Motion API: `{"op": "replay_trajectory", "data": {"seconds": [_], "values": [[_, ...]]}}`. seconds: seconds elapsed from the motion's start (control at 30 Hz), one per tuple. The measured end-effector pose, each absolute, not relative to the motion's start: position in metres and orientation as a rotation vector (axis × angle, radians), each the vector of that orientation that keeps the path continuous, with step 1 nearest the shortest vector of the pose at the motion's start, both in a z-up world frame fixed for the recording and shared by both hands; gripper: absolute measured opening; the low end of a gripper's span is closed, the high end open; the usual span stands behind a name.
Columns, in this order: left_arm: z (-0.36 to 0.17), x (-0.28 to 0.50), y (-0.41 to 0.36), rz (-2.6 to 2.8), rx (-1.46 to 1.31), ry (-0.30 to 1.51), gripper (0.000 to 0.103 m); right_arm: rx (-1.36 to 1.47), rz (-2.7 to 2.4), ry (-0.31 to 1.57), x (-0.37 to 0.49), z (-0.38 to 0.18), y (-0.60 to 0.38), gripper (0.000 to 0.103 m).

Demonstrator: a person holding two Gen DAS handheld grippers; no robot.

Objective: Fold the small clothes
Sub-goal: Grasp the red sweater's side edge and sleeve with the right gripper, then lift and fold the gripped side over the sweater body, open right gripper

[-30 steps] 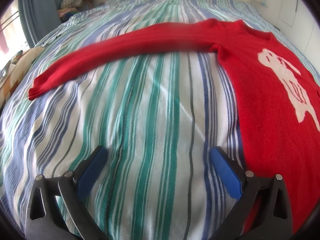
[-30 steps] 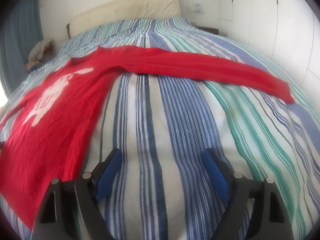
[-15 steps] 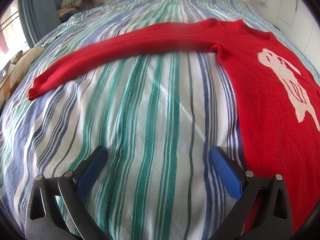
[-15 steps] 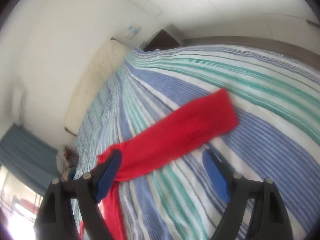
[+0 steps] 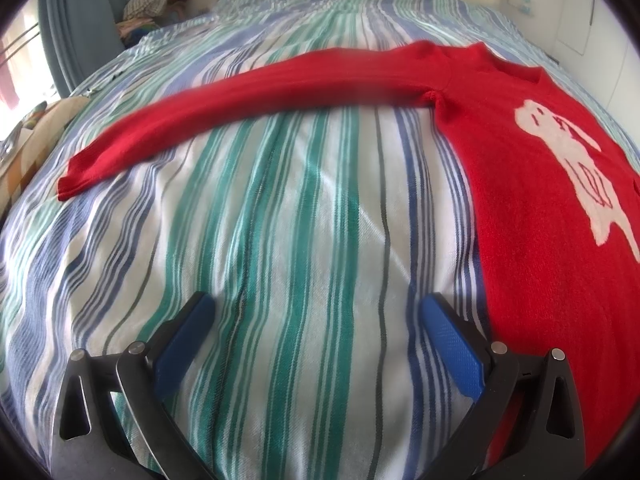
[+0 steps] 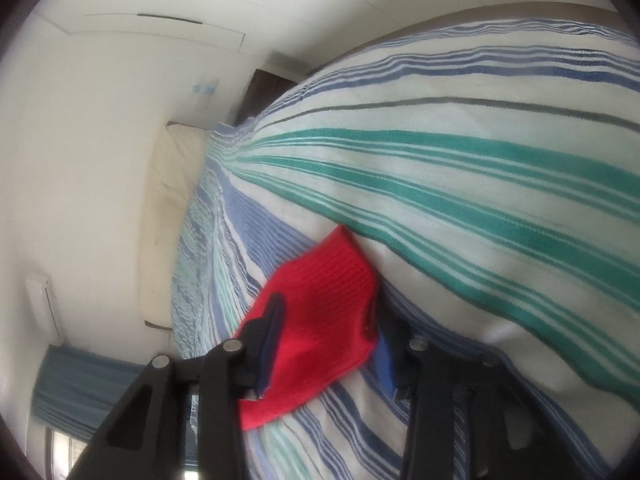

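Your left gripper [image 5: 316, 332] hangs over the bed [image 5: 280, 216] with its blue pads [image 5: 182, 342] spread wide and nothing between them, only the striped bedcover below. The red sweater [image 5: 528, 208] lies flat on that cover just to the right of this gripper, its side edge running close past the right pad, and its body reaches ahead and to the right. A white animal figure [image 5: 576, 160] with thin red line details is knitted on the chest; no letters, brand mark or label can be read on it, and the fabric shows no tag. The sweater's long sleeve [image 5: 248, 100] stretches straight across the bed well ahead of the left gripper and ends far off to its left at the cuff. Beyond it, a pile of folded clothes [image 5: 148, 4] sits by a blue curtain [image 5: 80, 20] at the far left. Your right gripper [image 6: 328, 344] is rolled sideways and sits low at the other sleeve's end: the red cuff [image 6: 320, 320] lies between its two fingers, which stand partly closed around the cloth, one finger [image 6: 270, 340] over the fabric's edge and the other half hidden behind it. Whether the pads already pinch the cuff you cannot tell from this view. Ahead of that gripper the striped cover runs to a cream headboard [image 6: 168, 208] and a white wall, where a small plate [image 6: 204, 92] is too blurred to read.
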State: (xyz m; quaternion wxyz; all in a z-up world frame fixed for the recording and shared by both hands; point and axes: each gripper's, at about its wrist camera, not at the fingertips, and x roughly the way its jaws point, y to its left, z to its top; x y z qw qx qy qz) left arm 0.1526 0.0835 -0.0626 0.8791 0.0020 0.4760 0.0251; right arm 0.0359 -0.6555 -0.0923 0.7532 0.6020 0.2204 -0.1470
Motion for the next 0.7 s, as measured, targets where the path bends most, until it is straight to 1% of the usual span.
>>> {"op": "replay_trajectory", "data": {"seconds": [0.03,0.07,0.1,0.13,0.2,0.27,0.4,0.47,0.57,0.63,0.7], "values": [[-0.063,0.153,0.084,0.053,0.005,0.993,0.103,1.31,-0.327,0.474,0.038,-0.092,-0.656,0.038],[-0.063,0.153,0.084,0.052,0.004,0.993,0.103,1.297,-0.336,0.478,0.041,-0.092,-0.655,0.031],[-0.063,0.153,0.084,0.051,0.003,0.993,0.103,1.275,-0.345,0.504,0.045,-0.091,-0.655,0.015],[-0.063,0.153,0.084,0.051,0.002,0.993,0.103,1.241,-0.368,0.536,0.047,-0.088,-0.654,0.004],[-0.063,0.153,0.084,0.052,0.004,0.993,0.103,1.175,-0.408,0.543,0.05,-0.075,-0.649,0.004],[-0.063,0.153,0.083,0.054,0.005,0.996,0.103,1.1,-0.409,0.524,0.056,-0.047,-0.64,0.005],[-0.063,0.155,0.083,0.056,0.01,1.007,0.103,0.908,-0.256,0.464,0.092,0.045,-0.593,0.004],[-0.063,0.156,0.083,0.055,0.01,1.009,0.103,0.817,-0.141,0.443,0.121,0.092,-0.554,0.004],[-0.063,0.158,0.083,0.053,0.009,1.008,0.103,0.689,0.046,0.452,0.172,0.145,-0.478,0.004],[-0.063,0.158,0.083,0.051,0.008,1.007,0.103,0.624,0.154,0.477,0.202,0.165,-0.424,0.004],[-0.063,0.158,0.083,0.051,0.008,1.007,0.103,0.565,0.232,0.508,0.228,0.174,-0.371,0.004]]}}
